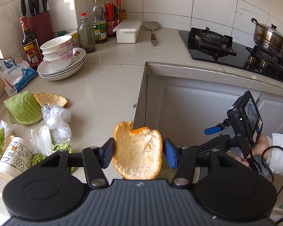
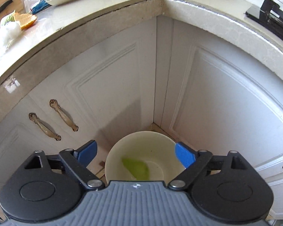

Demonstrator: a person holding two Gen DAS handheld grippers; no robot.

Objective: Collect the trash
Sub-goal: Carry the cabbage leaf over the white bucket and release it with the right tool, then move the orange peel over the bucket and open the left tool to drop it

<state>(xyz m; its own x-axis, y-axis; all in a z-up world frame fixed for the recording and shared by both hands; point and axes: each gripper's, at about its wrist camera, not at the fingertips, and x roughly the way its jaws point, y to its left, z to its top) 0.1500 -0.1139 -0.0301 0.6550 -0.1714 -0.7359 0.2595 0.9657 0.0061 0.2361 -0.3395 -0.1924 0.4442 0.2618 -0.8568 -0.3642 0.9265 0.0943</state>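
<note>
Two grippers in play. Left gripper (image 1: pixel 138 151) clamped on an orange peel (image 1: pixel 138 150), held out past the counter (image 1: pixel 103 79) edge, pith side facing the camera; the peel's lower tip is hidden behind the gripper body. Right gripper (image 2: pixel 135 155) is tilted down below the counter edge, jaws wide apart, empty, over a cream bin (image 2: pixel 122 146) on the floor in the cabinet corner. Bin's near rim cut off by the gripper body; a green leaf scrap (image 2: pixel 136 168) lies inside. On the counter: cabbage leaf (image 1: pixel 23 108), second peel (image 1: pixel 51 99), crumpled plastic (image 1: pixel 56 119), paper cup (image 1: pixel 13 159) partly cut off.
</note>
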